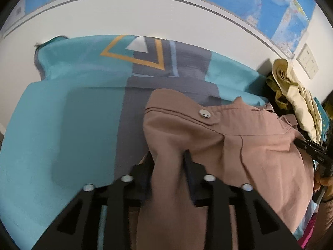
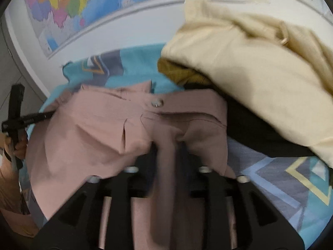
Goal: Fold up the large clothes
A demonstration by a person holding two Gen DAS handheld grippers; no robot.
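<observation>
Between both jaws, pink garment (image 1: 239,137) folds.

Dusty-pink trousers (image 1: 239,137) are laid on a teal and grey bedsheet (image 1: 62,114) patterned with yellow-outlined triangles; a cream garment (image 2: 249,62) is seen beside them.

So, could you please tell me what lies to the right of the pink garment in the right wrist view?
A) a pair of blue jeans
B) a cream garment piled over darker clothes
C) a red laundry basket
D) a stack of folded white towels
B: a cream garment is heaped over olive and dark clothes beside the pink garment, on the teal patterned sheet.
</observation>
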